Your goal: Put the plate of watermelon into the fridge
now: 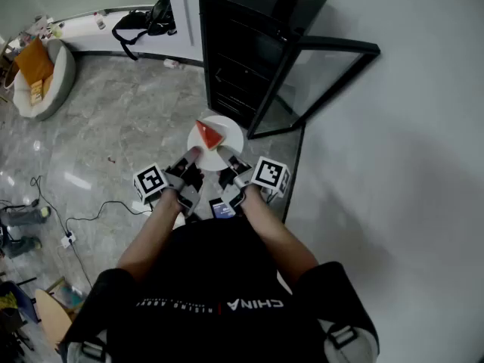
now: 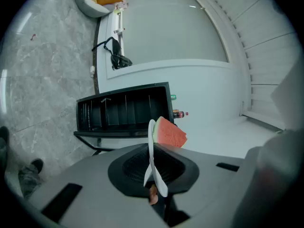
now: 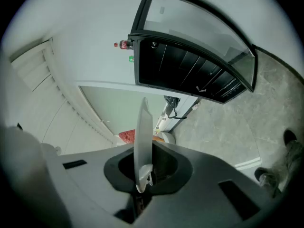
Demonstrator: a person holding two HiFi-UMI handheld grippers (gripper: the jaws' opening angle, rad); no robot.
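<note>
The round white plate (image 1: 234, 134) bearing a red wedge of watermelon (image 1: 209, 135) hangs in the air. The left claw (image 1: 189, 159) and the right claw (image 1: 229, 162) each clamp its near rim, side by side. The tall black fridge (image 1: 249, 44) lies straight ahead past the plate's far rim, its glass door (image 1: 321, 82) standing open to the right, so a level push forward looks called for.

Person: black short-sleeved T-shirt (image 1: 219, 271). White lettering (image 1: 253, 304) "CHINA" runs across it, a small red mark beside, finer white print to the left. Pale straps (image 1: 344, 336) with buckles at both shoulders.

The left gripper (image 1: 190, 157) and right gripper (image 1: 227, 159) have black bodies. Each carries a white marker cube (image 1: 150, 181) printed with black squares. In the gripper views, a smooth grey housing (image 2: 85, 194) surrounds a dark oval recess.
</note>
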